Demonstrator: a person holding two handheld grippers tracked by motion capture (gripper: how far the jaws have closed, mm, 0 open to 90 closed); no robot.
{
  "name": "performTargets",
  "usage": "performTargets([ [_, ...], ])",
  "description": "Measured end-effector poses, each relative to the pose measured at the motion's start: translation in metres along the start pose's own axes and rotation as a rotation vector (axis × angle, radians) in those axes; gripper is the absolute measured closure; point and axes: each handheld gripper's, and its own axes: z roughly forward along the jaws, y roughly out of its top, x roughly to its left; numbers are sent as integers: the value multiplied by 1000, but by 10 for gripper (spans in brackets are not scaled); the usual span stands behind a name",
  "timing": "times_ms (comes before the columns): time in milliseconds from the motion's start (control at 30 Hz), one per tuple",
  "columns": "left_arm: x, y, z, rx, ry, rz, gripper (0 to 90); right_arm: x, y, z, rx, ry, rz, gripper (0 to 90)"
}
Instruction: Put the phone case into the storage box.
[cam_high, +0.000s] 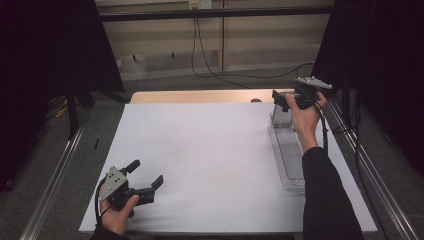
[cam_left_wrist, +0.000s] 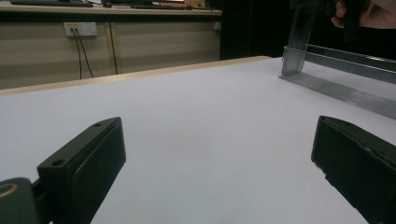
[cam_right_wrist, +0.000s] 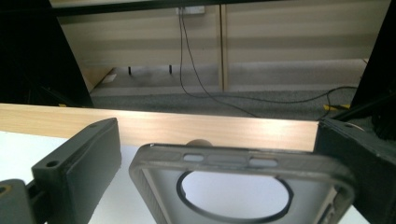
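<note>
A clear phone case (cam_high: 280, 114) with a grey rim stands upright at the far end of a clear plastic tray (cam_high: 291, 157) on the right of the white table (cam_high: 210, 160). My right gripper (cam_high: 286, 100) hangs just above it and is open. In the right gripper view the case (cam_right_wrist: 243, 163), with its round ring, sits between the jaws of my right gripper (cam_right_wrist: 217, 135); the right jaw is at the case's edge and the left jaw stands apart. My left gripper (cam_high: 146, 172) rests open near the front left corner with nothing between its fingers (cam_left_wrist: 84, 163).
The table's far wooden edge (cam_high: 200, 96) carries a small round brown thing (cam_high: 256, 100). Metal rails (cam_high: 55, 170) run along both sides of the table. Cables (cam_high: 200, 55) hang from a wall socket behind. The left gripper view shows the tray (cam_left_wrist: 345, 88) far off at the right.
</note>
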Motion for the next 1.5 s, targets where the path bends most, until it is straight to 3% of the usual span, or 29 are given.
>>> performTargets([
  [500, -1, 1, -1, -7, -6, 3, 29, -5, 12, -17, -83, 32, -21, 5],
  [1100, -2, 2, -7, -24, -2, 8, 29, 3, 18, -41, -116, 72, -72, 3],
  [1233, -3, 2, -7, -29, -3, 1, 29, 6, 19, -46, -110, 87, -49, 5],
  [1500, -3, 2, -7, -30, 0, 6, 29, 3, 13, -56, -123, 97, -70, 3],
])
